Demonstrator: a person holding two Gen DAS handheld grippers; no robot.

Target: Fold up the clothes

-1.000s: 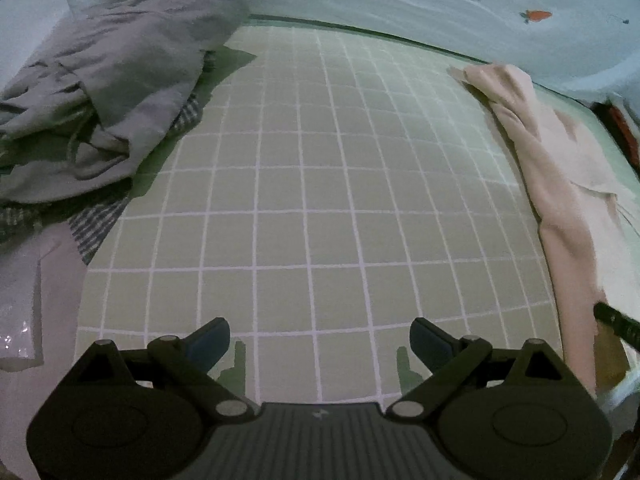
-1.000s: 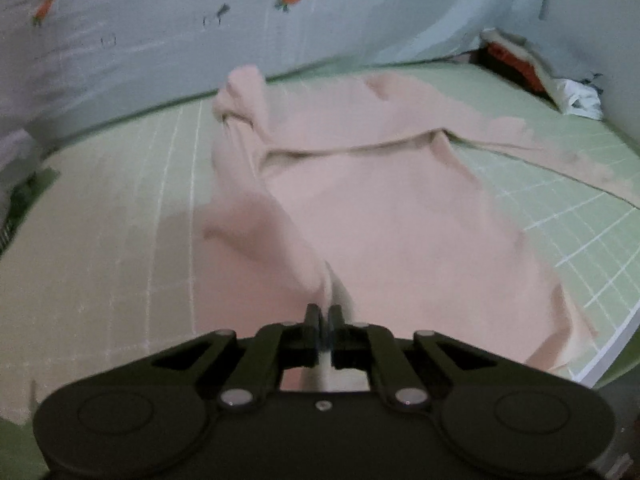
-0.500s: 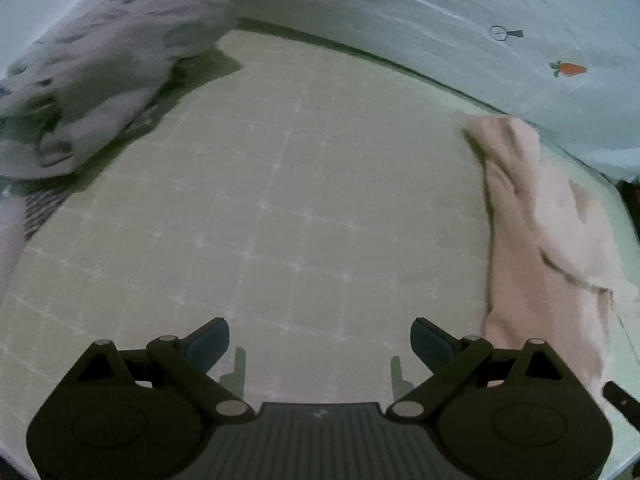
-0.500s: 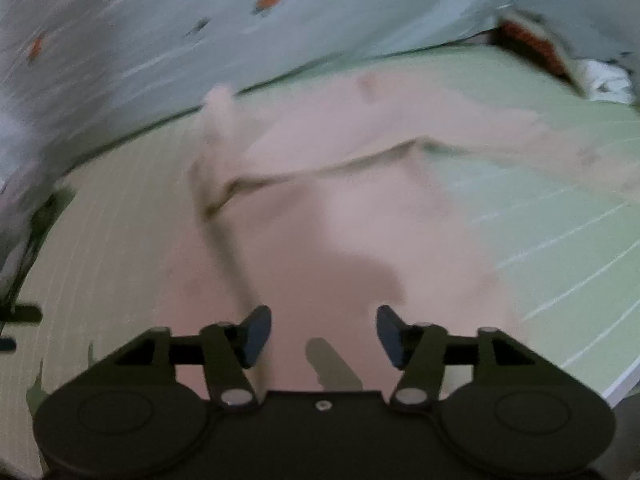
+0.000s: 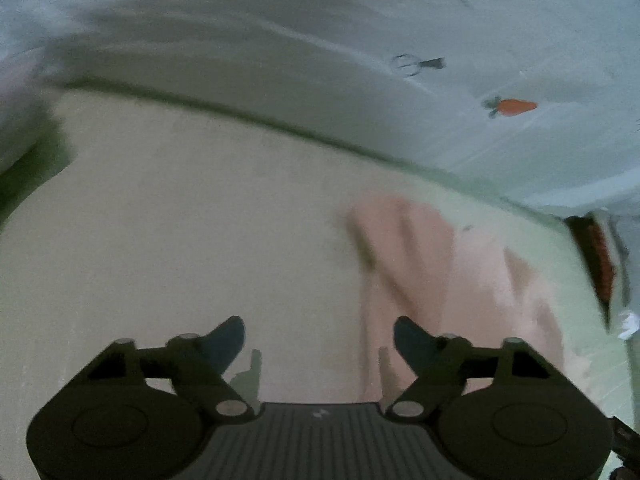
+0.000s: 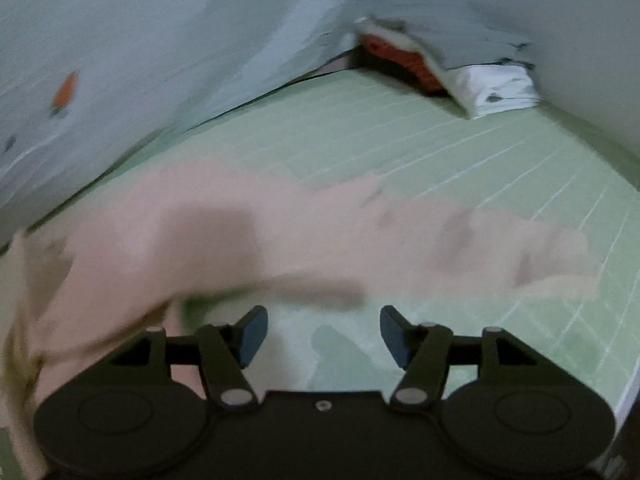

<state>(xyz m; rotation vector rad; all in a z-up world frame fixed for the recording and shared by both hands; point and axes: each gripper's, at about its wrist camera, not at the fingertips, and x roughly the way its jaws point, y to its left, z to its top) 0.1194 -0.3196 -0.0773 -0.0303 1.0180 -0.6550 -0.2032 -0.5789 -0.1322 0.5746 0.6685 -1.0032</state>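
A pale pink garment [image 6: 248,240] lies spread on the green gridded mat [image 6: 460,160], one long part reaching to the right. It also shows in the left wrist view [image 5: 432,276], ahead and to the right. My right gripper [image 6: 323,334] is open and empty, just above the mat at the garment's near edge. My left gripper [image 5: 319,340] is open and empty, over the mat [image 5: 180,240] at the garment's left edge. Both views are blurred by motion.
A pale blue sheet with carrot prints [image 5: 512,106] hangs along the back, also seen in the right wrist view [image 6: 64,92]. A red-and-white bundle [image 6: 404,56] and folded white cloth [image 6: 496,88] lie at the far right corner. A grey clothes pile edge [image 5: 16,92] sits far left.
My right gripper let go of the pink garment, opened and swung right. My left gripper turned right toward the garment; the grey pile slid out of view.
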